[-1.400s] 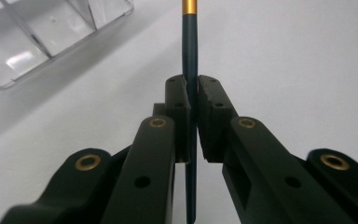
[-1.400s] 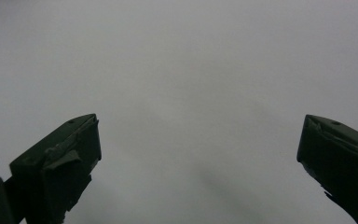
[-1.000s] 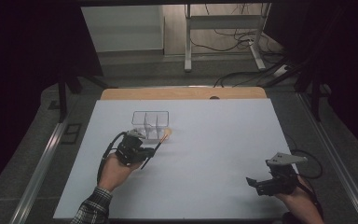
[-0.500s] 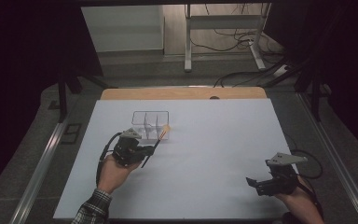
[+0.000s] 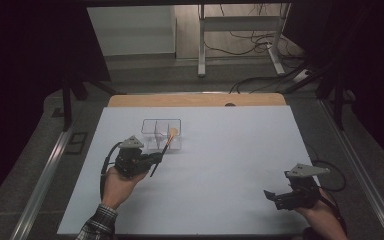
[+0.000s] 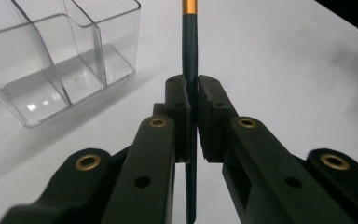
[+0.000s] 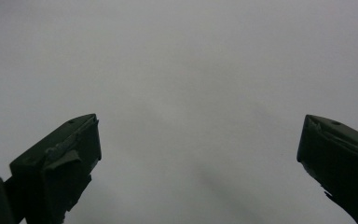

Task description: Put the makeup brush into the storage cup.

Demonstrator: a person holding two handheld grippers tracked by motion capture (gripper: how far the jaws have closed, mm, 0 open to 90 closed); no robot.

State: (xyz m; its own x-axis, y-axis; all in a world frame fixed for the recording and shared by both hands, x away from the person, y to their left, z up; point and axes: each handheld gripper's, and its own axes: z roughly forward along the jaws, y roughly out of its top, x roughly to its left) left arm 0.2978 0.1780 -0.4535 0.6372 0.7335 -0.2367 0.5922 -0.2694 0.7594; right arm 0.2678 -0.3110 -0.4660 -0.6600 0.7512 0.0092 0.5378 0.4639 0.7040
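- Our left gripper (image 5: 156, 158) is clamped on a dark brush (image 6: 189, 88), jaws pressed against its handle
- The brush slants up from the gripper, its orange tip (image 5: 172, 132) at the right end compartment of the clear organizer (image 5: 152, 125)
- The organizer stands on the white counter (image 5: 230, 150), just beyond the left gripper
- Our right gripper (image 5: 271, 196) rests well apart near the counter's front right, jaws wide with nothing between them
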